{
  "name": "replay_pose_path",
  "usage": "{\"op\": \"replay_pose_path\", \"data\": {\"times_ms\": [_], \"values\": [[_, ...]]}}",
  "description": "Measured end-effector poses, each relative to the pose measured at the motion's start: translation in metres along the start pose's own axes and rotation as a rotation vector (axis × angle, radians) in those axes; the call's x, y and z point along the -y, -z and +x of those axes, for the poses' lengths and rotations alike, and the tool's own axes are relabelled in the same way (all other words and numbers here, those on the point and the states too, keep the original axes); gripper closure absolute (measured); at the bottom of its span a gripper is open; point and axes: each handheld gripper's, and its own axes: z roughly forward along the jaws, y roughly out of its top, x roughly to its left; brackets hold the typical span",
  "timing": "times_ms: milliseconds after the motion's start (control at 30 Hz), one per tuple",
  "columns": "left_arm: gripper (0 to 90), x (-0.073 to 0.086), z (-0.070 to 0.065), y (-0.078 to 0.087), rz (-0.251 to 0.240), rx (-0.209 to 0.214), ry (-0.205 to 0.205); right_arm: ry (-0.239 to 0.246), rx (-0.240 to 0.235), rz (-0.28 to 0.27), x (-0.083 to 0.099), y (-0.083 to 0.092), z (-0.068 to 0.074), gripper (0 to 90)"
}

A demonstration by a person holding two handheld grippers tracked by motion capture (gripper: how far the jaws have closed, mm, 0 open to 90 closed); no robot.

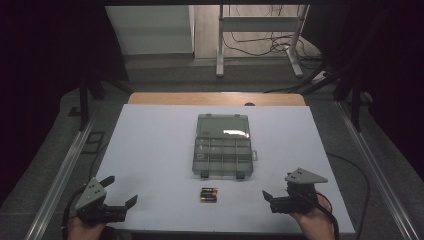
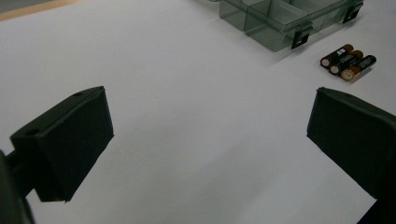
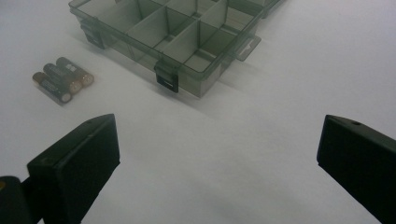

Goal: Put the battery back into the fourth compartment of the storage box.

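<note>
Nearest us, our left tongs (image 1: 121, 191) and right tongs (image 1: 267, 196) rest low at the front corners of the desk (image 1: 150, 150), each with its jaws spread wide and holding nothing. Between them, a little farther in, three batteries (image 1: 209, 195) lie side by side, touching one another, just in front of the open compartment box (image 1: 222, 156). The box's clear lid (image 1: 222, 126) is folded back flat behind it, and its cells look empty as far as we can tell.

We judge the risk lies in the batteries' closeness: tongs closing on one could pinch or nudge its neighbours, and round cells may roll away on the smooth white sheet. A tilted grip might also let a cell slip out, or catch a divider when we lower it into a cell.

The white sheet covers most of the desk, with a wooden edge (image 1: 215, 98) showing at the far side. Beyond it stand a white frame (image 1: 260, 30) and loose cables (image 1: 260, 47) on the floor.
</note>
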Motion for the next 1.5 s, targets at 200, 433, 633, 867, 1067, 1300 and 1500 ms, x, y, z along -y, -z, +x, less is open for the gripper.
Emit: {"op": "replay_pose_path", "data": {"times_ms": [200, 433, 633, 867, 1067, 1300, 1500], "values": [[1.3, 0.000, 0.000, 0.000, 0.004, 0.000, -0.002, 0.003, -0.012, 0.003, -0.005, -0.002, 0.001, 0.0], [1.3, 0.000, 0.000, -0.001, 0.007, 0.005, -0.001, 0.011, -0.041, 0.011, -0.015, -0.007, 0.007, 0.0], [0.9, -0.001, -0.001, -0.001, 0.013, 0.003, -0.012, 0.019, -0.057, 0.036, -0.023, -0.014, 0.011, 0.0], [0.4, 0.000, -0.001, -0.001, 0.012, 0.001, -0.009, 0.021, -0.087, 0.044, -0.032, -0.023, 0.016, 0.0], [0.3, -0.001, -0.001, -0.001, 0.011, -0.001, -0.011, 0.028, -0.106, 0.049, -0.037, -0.033, 0.021, 0.0], [0.3, -0.001, -0.001, -0.001, 0.011, 0.000, -0.016, 0.041, -0.129, 0.082, -0.041, -0.044, 0.029, 0.0], [0.3, 0.000, -0.001, -0.001, 0.011, 0.001, -0.017, 0.053, -0.161, 0.114, -0.047, -0.052, 0.034, 0.0]]}}
